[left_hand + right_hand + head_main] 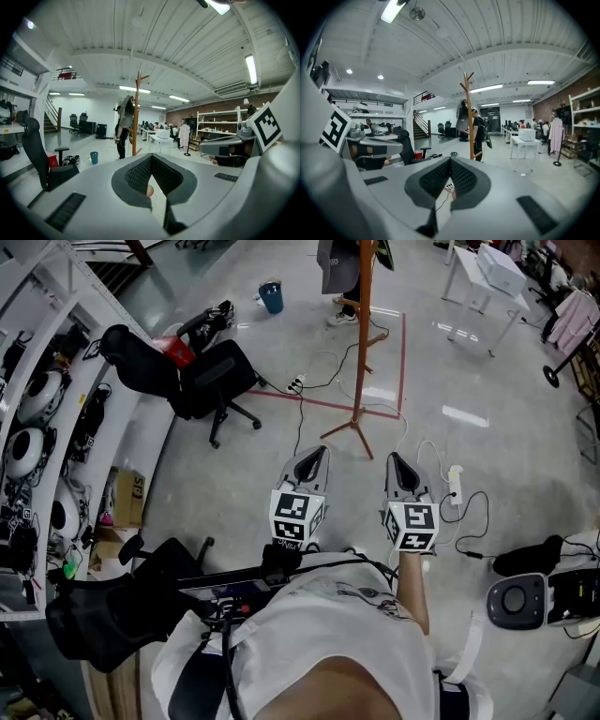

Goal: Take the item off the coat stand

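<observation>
Left gripper (317, 457) and right gripper (397, 465) are both fully closed. Their ribbed black pads meet at the tips with nothing between them. Both point toward the coat stand (363, 343), well apart from it. The stand is a slim wooden pole, upright on splayed legs, inside a red tape outline (403, 362) on glossy grey floor (506, 465). A grey fabric garment (335, 266) hangs limp near the top, its long axis vertical along the pole.

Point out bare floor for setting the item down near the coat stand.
Bare floor lies between the coat stand and the white table, and this side of the black chair. Crowded: cables around the power strip, shelves at left.
</observation>
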`<action>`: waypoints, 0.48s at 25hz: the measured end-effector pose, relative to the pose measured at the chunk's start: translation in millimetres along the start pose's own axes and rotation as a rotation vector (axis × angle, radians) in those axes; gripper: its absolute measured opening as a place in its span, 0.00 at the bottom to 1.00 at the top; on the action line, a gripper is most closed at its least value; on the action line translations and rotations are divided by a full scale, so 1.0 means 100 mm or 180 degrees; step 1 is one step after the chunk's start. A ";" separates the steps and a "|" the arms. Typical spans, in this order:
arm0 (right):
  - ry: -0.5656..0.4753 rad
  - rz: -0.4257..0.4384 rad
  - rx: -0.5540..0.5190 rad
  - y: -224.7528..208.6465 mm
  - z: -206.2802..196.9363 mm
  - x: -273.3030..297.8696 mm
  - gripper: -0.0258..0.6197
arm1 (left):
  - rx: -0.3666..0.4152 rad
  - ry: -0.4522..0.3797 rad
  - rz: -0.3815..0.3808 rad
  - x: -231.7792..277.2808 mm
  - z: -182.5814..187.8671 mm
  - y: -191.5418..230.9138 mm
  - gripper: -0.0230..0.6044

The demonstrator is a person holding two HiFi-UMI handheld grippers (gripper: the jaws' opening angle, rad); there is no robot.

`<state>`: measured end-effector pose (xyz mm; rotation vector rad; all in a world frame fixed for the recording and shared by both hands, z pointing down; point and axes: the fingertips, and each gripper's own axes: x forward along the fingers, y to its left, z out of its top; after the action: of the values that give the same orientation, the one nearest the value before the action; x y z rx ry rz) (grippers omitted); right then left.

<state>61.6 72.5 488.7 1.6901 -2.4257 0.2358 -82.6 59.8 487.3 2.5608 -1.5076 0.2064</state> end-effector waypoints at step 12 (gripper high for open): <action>0.0065 0.0187 -0.0016 -0.17 -0.12 -0.17 0.05 | -0.0032 0.0002 0.0115 0.06 -0.10 -0.29 0.04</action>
<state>84.2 85.1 496.8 1.6078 -2.4614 0.2534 -54.7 70.3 495.9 2.5270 -1.5515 0.2035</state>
